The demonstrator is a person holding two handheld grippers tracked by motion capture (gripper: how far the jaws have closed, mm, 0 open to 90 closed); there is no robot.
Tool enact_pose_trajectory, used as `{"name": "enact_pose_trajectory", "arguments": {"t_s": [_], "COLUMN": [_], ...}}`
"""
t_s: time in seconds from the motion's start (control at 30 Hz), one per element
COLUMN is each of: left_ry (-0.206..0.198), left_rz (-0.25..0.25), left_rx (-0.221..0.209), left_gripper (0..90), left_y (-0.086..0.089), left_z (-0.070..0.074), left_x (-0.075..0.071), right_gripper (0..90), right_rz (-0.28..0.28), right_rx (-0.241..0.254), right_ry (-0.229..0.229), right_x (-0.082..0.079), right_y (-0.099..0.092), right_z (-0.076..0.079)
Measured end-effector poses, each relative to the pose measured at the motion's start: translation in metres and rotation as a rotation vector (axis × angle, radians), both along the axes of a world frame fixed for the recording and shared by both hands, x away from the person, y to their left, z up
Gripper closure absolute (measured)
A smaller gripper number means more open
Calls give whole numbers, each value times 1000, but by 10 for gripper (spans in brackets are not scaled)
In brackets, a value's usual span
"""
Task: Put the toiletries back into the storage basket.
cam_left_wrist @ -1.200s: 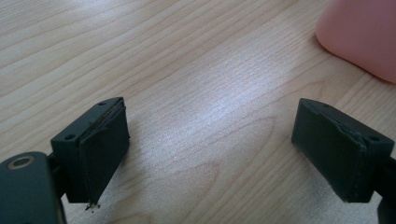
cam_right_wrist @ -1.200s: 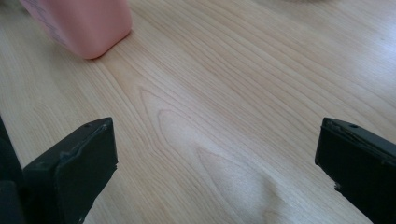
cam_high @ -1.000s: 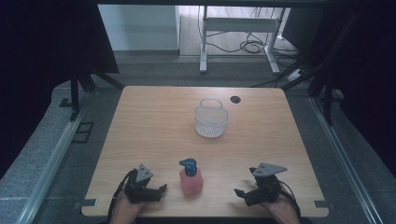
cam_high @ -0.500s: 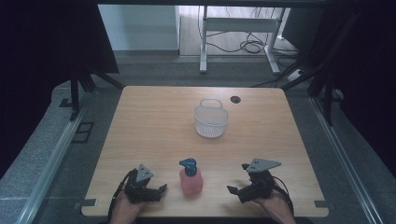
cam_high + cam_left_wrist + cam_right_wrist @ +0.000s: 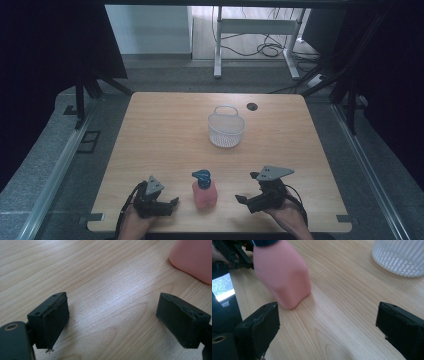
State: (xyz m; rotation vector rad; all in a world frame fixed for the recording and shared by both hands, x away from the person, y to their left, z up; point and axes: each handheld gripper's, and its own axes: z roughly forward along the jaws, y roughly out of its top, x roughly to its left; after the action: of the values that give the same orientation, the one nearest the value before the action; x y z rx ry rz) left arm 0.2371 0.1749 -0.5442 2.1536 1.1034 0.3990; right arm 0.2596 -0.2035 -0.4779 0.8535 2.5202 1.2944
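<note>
Pink pump bottle [image 5: 204, 192] (blue pump head) upright at near table edge, between two grippers.
Left gripper [image 5: 172, 202] just beside bottle, jaws spread, empty; right gripper [image 5: 241, 199] near other side, jaws spread wide, empty. White mesh basket [image 5: 226, 127] well apart, mid wooden table [image 5: 165, 130].

The pink bottle [image 5: 193, 258] is cut off by the frame's edge.
</note>
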Motion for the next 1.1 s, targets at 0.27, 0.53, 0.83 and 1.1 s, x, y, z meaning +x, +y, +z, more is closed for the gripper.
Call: {"name": "enact_pose_trajectory", "arguments": {"t_s": [0.27,0.53,0.83,1.1], "left_ry": [0,1,1,2], "left_rz": [0,0,0,0], "left_rx": [0,0,2,2], "left_gripper": [107,107,107,108], "left_y": [0,0,0,0], "left_z": [0,0,0,0], "left_x": [0,0,0,0], "right_gripper": [98,153,231,285], "right_rz": [39,80,130,168], "right_rx": [13,40,38,45], "right_ry": [-2,-1,-8,-24], "right_x": [2,4,5,4], "right_y": [14,26,41,53], "right_z": [6,14,20,24]}}
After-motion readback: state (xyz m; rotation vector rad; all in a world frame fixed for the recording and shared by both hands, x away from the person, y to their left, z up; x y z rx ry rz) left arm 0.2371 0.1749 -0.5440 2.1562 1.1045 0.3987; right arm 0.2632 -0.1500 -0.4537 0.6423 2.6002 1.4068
